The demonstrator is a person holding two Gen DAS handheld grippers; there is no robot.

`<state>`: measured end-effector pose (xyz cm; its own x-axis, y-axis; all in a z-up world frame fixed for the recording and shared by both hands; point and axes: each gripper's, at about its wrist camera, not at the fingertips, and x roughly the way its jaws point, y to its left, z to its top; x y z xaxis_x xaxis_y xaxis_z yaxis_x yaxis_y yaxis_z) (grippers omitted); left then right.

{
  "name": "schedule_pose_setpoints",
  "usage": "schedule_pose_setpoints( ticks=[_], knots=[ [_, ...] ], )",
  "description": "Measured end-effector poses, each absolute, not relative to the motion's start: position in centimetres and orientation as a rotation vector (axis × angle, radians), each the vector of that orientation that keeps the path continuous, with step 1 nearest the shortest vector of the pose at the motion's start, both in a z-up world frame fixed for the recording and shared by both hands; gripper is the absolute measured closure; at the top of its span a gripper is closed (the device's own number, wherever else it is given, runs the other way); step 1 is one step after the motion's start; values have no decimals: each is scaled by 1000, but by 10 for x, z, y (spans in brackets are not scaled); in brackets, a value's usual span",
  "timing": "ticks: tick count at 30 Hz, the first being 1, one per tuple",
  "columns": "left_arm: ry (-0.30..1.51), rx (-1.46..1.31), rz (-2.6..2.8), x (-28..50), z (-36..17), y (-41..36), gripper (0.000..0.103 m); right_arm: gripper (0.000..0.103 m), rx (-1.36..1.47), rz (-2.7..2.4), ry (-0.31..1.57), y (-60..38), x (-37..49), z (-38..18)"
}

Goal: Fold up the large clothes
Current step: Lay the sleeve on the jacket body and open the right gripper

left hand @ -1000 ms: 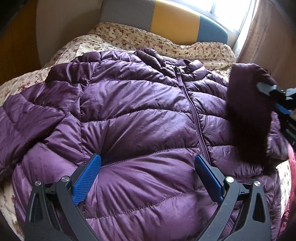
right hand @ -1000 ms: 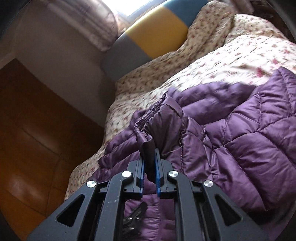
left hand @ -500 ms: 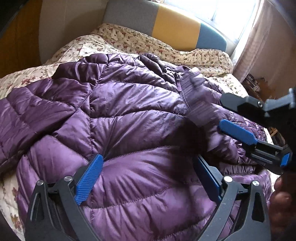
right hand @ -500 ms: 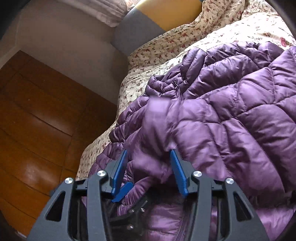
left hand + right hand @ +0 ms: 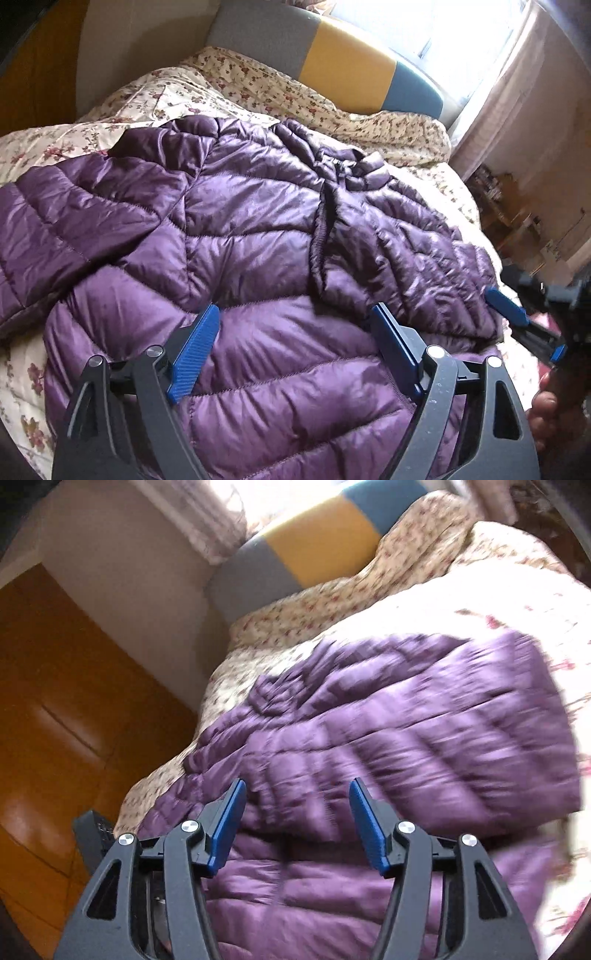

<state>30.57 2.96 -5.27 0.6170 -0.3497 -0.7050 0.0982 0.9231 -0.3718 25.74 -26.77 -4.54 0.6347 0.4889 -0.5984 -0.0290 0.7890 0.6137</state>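
Fingers [image 5: 194, 354] of the left gripper [image 5: 295, 350], ribbed blue pads on black arms, stand wide and are closing, gripping nothing. Right gripper [image 5: 297, 823] fingers are opening, empty. Both hover over the glossy purple quilted puffer jacket [image 5: 258, 236], which lies on the floral-print bed quilt [image 5: 229, 85], one sleeve folded across its front.

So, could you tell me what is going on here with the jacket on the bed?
A person with a gripper in each hand is folding a purple puffer jacket spread on a floral quilt. One sleeve already lies folded across the front. The right gripper holds nothing, its jaws opening. The left gripper hovers over the hem, jaws wide but closing, gripping nothing.
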Motion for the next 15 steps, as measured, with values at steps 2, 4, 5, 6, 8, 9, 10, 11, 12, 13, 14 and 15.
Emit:
schedule_pose_setpoints(
  ticks=[2, 4, 5, 6, 8, 9, 10, 11, 12, 13, 14, 15],
  knots=[
    [875, -345, -294, 311, -50, 29, 20, 44, 607, 246, 813, -298, 250, -43],
    [884, -379, -322, 319, -47, 25, 20, 44, 617, 178, 784, -329, 244, -42],
    [885, -384, -330, 323, -46, 22, 20, 44, 615, 146, 778, -340, 243, -42],
    [887, -385, -341, 328, -45, 17, 28, 44, 615, 121, 775, -350, 242, -43],
    [907, -388, -364, 338, -45, 8, 36, 44, 626, 63, 784, -374, 244, -50],
    [909, -389, -370, 342, -45, 7, 36, 44, 627, 47, 788, -380, 245, -52],
    [910, -384, -376, 346, -45, 3, 38, 44, 631, 34, 799, -387, 248, -57],
    [924, -380, -386, 351, -47, -1, 55, 44, 629, 22, 812, -392, 250, -61],
    [940, -382, -393, 356, -49, -3, 69, 44, 621, 10, 826, -395, 255, -66],
    [946, -380, -387, 357, -52, -3, 71, 44, 618, 7, 832, -396, 258, -68],
    [945, -375, -384, 358, -53, -3, 79, 44, 611, 3, 841, -396, 263, -72],
    [947, -367, -381, 359, -54, -4, 91, 44, 602, 5, 847, -392, 269, -75]
  ],
)
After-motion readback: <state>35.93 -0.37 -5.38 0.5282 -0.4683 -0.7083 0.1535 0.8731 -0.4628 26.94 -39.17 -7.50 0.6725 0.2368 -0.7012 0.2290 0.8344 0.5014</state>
